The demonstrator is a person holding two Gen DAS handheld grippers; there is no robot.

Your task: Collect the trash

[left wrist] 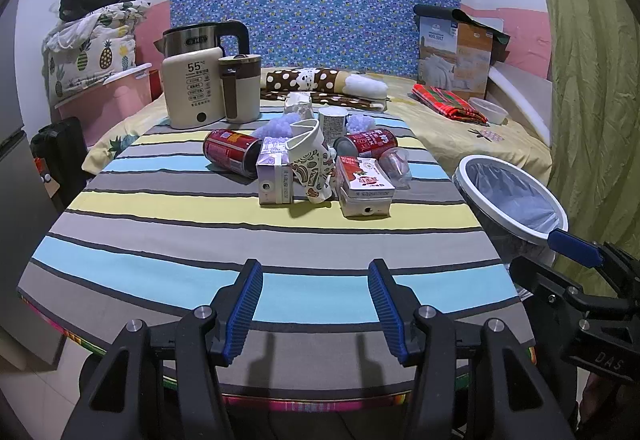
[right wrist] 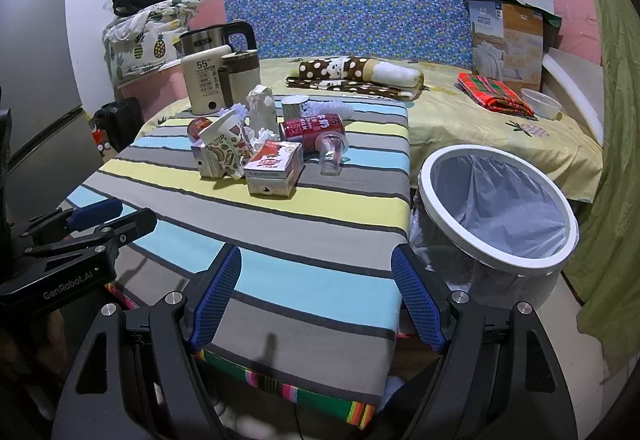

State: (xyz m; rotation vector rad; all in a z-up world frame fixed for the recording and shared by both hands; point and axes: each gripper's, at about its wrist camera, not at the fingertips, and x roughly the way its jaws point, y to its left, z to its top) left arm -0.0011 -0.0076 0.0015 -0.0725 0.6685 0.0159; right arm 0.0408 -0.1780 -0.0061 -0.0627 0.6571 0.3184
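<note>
A matt striped cloth covers the table. At its centre lie glossy red metal cans, printed paper cartons and a clear plastic cup. At three o'clock, thin crinkled plastic lines the smooth white-rimmed bin.

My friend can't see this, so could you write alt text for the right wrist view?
An open gripper hovers over a striped table holding a pile of trash: cartons, cans, cups. A lined bin stands right; a bed lies behind.
</note>
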